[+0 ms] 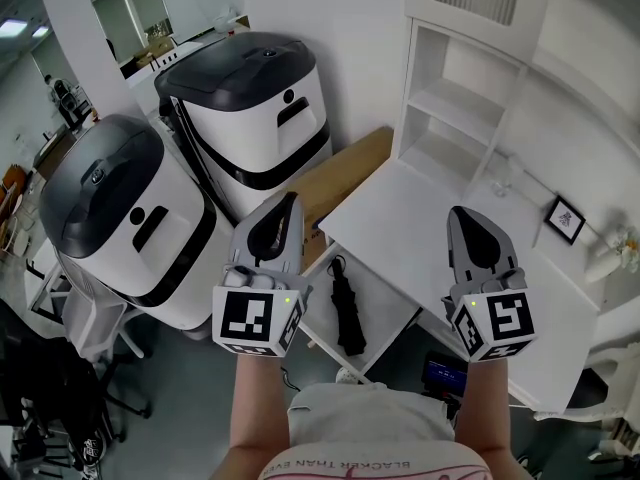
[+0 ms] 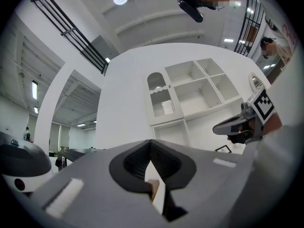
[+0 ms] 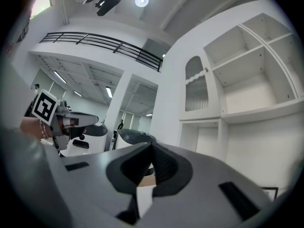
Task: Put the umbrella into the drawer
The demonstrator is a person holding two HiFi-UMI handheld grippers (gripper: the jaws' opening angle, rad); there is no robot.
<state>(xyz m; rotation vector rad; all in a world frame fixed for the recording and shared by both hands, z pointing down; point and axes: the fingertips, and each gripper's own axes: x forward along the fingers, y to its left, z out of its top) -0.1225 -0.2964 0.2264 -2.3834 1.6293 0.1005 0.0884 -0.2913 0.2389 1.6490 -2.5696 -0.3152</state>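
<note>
Both tools are clenched and empty. The left tool (image 1: 289,206) has its jaws pressed together with nothing between them, and its own view shows only the meeting pads against the white wall. The right tool (image 1: 462,218) is the same, jaws closed on nothing. Each is held up in a hand, well apart from the other, and neither touches any object. There is one umbrella (image 1: 347,313), black and folded. It lies inside the single open drawer (image 1: 388,293), along the drawer's left side, with its length running near to far. In the head view it sits between and below the two tools, apart from both. The drawer stands pulled out from under the white counter (image 1: 440,218), on the near left of it. Two large white-and-black machines (image 1: 245,108) stand to the left, one farther and one nearer. One wooden board (image 1: 345,173) lies between them and the counter. One white shelf unit (image 1: 460,98) rises at the far side of the counter, and one small framed picture (image 1: 565,219) stands at the right.
</note>
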